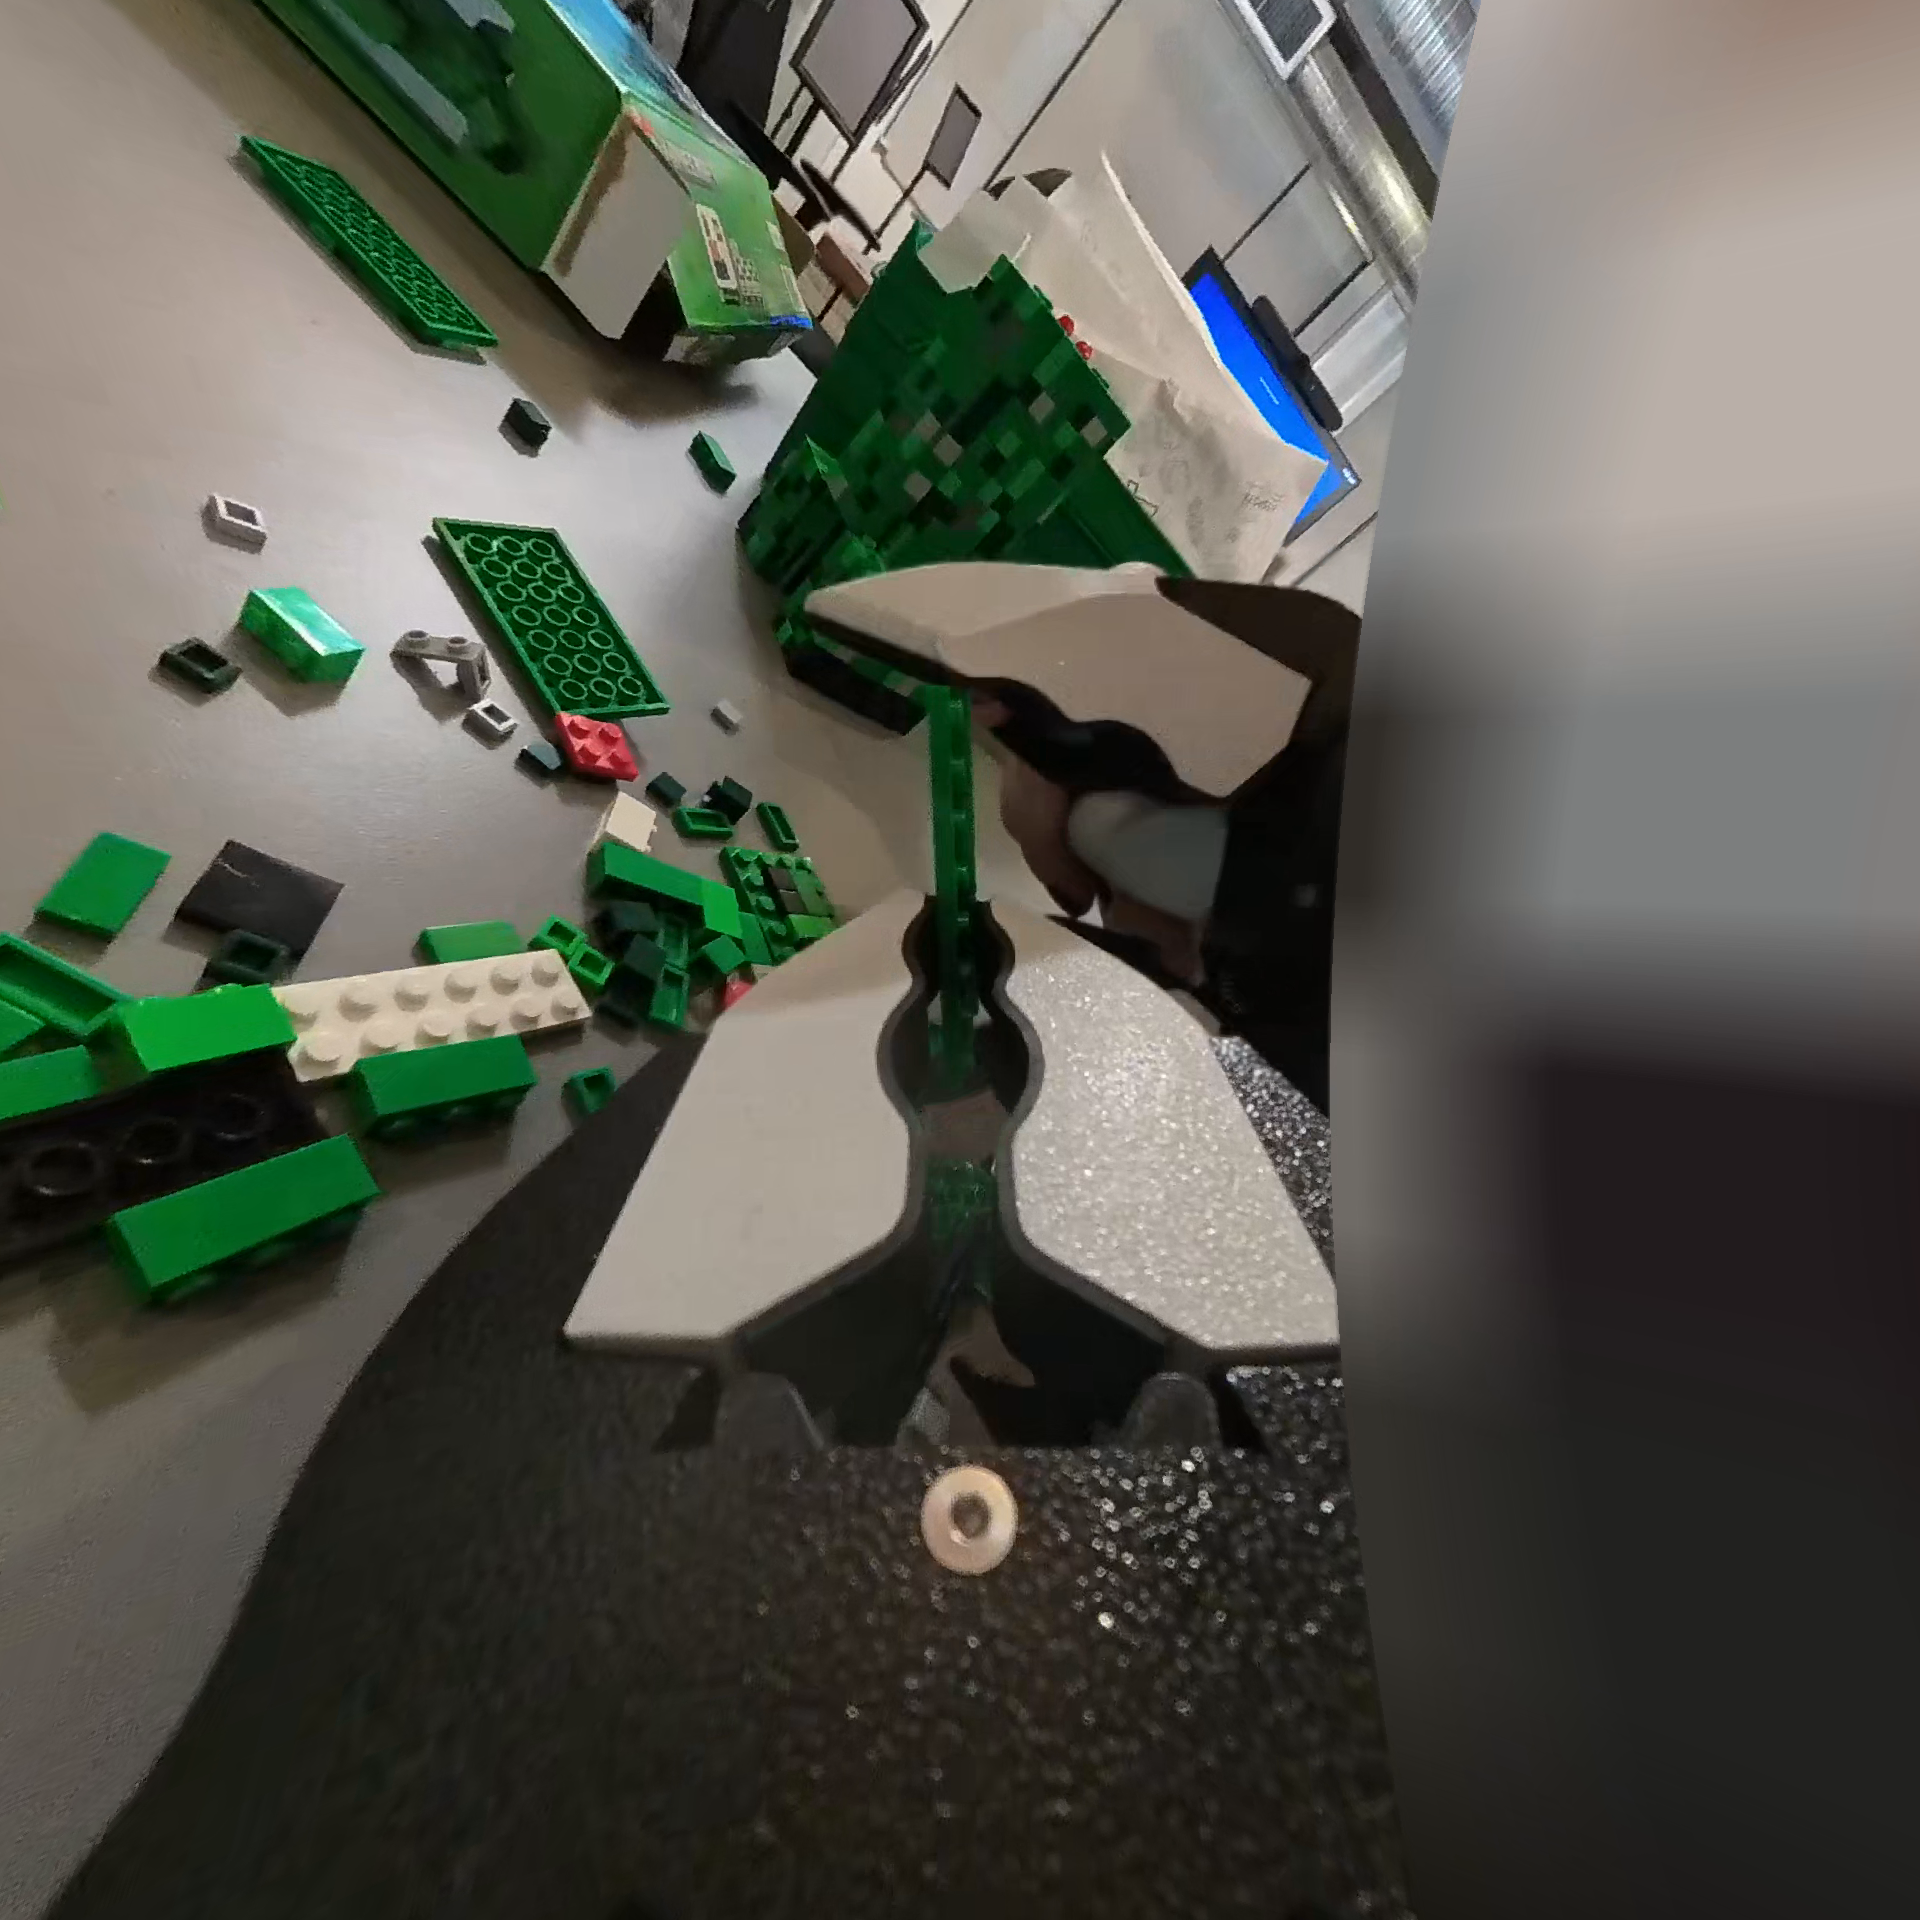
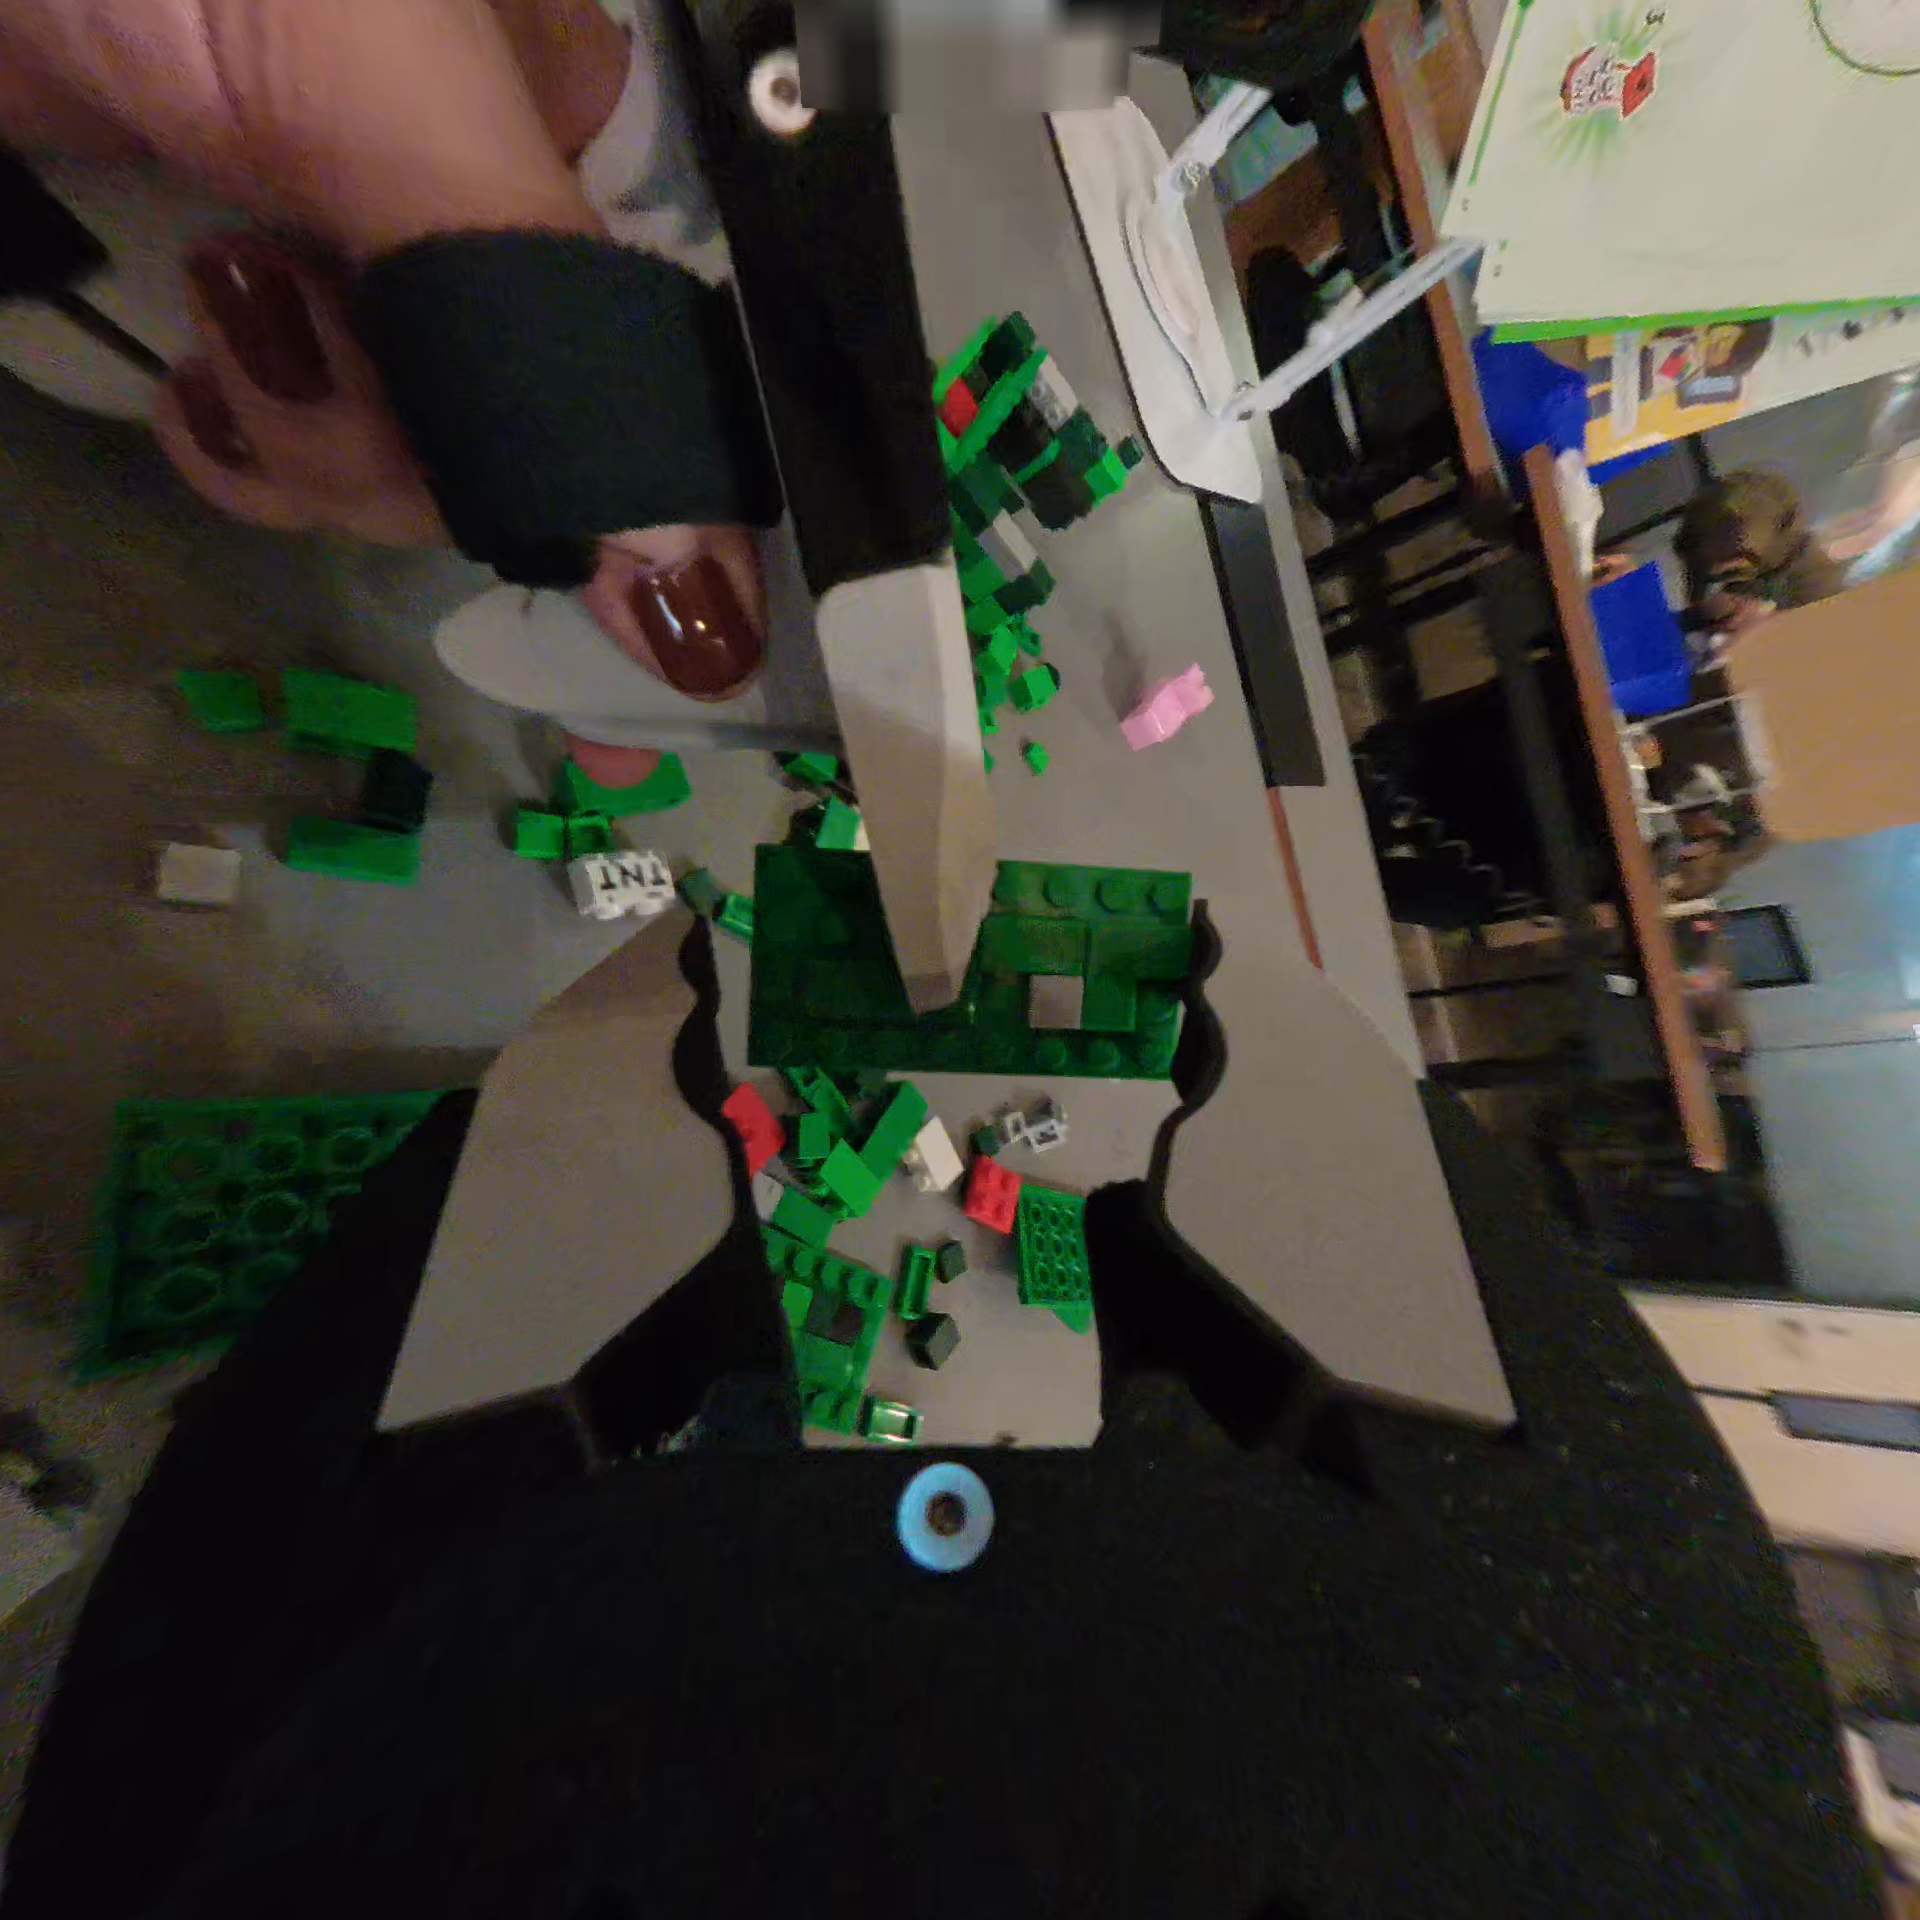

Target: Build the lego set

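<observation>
A flat green plate assembly (image 2: pixel 1081 977) with one light tile is held in the air between both grippers. My right gripper (image 2: pixel 948 930) is shut on it, one finger against each of its side edges. My left gripper (image 1: pixel 954 914) is shut on the same assembly (image 1: pixel 951 810), seen edge-on as a thin green strip running away from the fingers. The right gripper (image 1: pixel 1049 644) shows at the strip's far end. In the right wrist view a left gripper finger (image 2: pixel 914 790) reaches down over the assembly. A large green built block (image 1: pixel 956 447) stands on the table behind.
Loose green, black, white and red bricks (image 1: pixel 665 914) litter the grey table (image 1: pixel 260 395). Green baseplates (image 1: pixel 551 618) lie flat, with the set's green box (image 1: pixel 582 156) beyond. A pink brick (image 2: pixel 1164 707) and a printed white brick (image 2: pixel 623 883) lie below. A person's hand (image 2: pixel 312 343) holds the left gripper. Only a small space, under 4 cm, lies between the two pairs of fingers. The large green built block (image 1: pixel 956 447) is about 20 cm from my right fingertips.
</observation>
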`<state>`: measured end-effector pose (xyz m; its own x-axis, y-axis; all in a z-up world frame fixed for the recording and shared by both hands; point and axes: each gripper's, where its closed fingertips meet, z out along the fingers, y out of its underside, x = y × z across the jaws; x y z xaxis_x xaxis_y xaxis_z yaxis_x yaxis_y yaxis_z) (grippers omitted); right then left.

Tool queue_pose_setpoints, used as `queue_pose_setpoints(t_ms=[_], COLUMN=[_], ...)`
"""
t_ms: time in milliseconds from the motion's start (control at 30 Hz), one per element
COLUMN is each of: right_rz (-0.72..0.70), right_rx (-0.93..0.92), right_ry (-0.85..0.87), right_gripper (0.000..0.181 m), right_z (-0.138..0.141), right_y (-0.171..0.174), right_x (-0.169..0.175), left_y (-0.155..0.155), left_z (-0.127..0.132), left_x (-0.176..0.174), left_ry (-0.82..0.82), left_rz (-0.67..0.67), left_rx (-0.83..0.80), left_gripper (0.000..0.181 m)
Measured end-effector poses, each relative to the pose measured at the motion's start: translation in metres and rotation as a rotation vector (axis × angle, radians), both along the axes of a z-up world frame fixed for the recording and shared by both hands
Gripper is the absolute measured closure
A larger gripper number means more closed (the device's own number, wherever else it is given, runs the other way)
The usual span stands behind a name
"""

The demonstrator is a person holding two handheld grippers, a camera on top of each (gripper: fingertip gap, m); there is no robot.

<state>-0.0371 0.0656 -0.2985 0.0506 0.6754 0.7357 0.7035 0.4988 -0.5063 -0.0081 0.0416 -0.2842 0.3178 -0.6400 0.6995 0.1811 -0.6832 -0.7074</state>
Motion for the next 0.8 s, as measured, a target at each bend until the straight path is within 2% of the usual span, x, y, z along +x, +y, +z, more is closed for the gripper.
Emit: queue_pose_setpoints(t_ms=[33, 200, 267, 300, 367, 600, 800], right_rz=[-0.009, 0.025, 0.058, 0.073, 0.097, 0.142, 0.148], right_rx=[0.033, 0.002, -0.028, -0.035, -0.042, -0.12, -0.087], right_ry=[-0.01, 0.023, 0.033, 0.037, 0.039, 0.069, 0.039], right_gripper=[0.101, 0.102, 0.103, 0.103, 0.103, 0.103, 0.103], right_z=[0.0, 0.001, 0.0, 0.0, 0.0, -0.004, -0.015], right_y=[0.002, 0.0, -0.005, -0.007, -0.011, -0.017, -0.014], right_x=[0.001, 0.0, -0.001, -0.002, -0.004, -0.006, -0.008], left_y=[0.0, -0.001, 0.0, 0.002, 0.004, 0.001, 0.005], left_z=[-0.002, 0.001, 0.009, 0.011, 0.016, 0.012, -0.001], left_x=[0.0, 0.0, -0.003, -0.006, -0.013, -0.015, -0.018], left_ry=[0.004, -0.02, -0.074, -0.093, -0.126, -0.104, -0.016], left_rz=[0.002, -0.034, -0.038, -0.029, -0.018, -0.072, -0.03], left_rx=[-0.002, 0.02, 0.033, 0.042, 0.065, 0.061, 0.029], left_gripper=[0.176, 0.174, 0.161, 0.161, 0.176, 0.176, 0.178])
